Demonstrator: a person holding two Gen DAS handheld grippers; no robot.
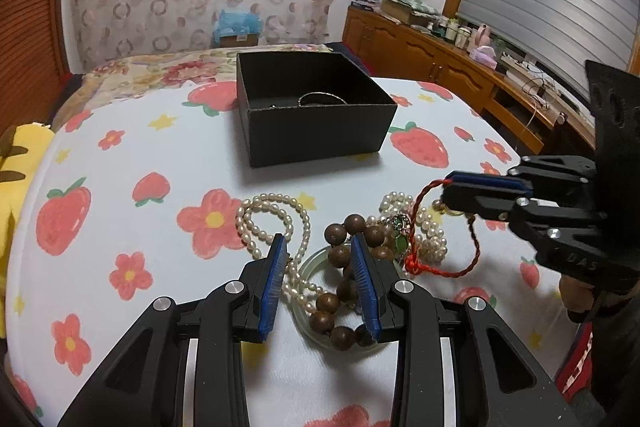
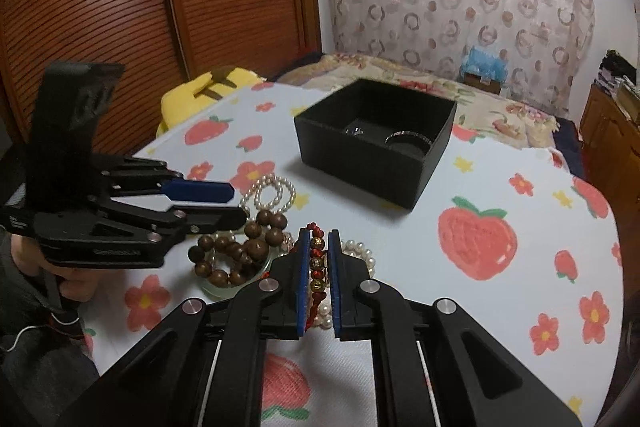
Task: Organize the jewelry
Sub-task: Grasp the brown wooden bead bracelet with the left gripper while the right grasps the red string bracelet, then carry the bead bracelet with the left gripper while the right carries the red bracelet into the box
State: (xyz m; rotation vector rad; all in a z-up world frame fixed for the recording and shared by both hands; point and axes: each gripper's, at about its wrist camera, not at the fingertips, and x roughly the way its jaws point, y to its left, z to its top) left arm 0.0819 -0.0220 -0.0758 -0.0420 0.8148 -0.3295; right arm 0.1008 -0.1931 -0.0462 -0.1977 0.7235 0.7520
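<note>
Jewelry: most of it lies in a tangled heap on the tablecloth, low in the centre of the left wrist view, just in front of the left gripper.
Red cord bracelet (image 2: 316,269): a braided red string with small gold and red beads; it runs between the pads of the right gripper (image 2: 319,277), which is clenched on it. In the left wrist view its loop hangs from that gripper at right of centre, while its knotted end seems to rest on the heap.
Wooden bead bracelet (image 1: 344,279): big brown beads, curled over a pale green bangle (image 1: 312,259) that lies flat under it.
Pearl strands (image 1: 272,223): one long loop lies left of the brown beads, a bunched one to their right; both are on the cloth.
Left gripper (image 1: 320,279): its jaws stand partly apart astride the brown beads and a pearl strand; the pads do not appear to press on anything.
Black box (image 1: 312,107): open, in the upper middle of the frame, well apart from the heap; a thin silver ring-shaped piece (image 2: 408,141) and a second small item lie inside.
Progress: early, by my judgement; two pieces look stowed, one is in hand, and the beads, bangle and pearls are left.
Tablecloth (image 1: 140,131): white with strawberries and flowers.
</note>
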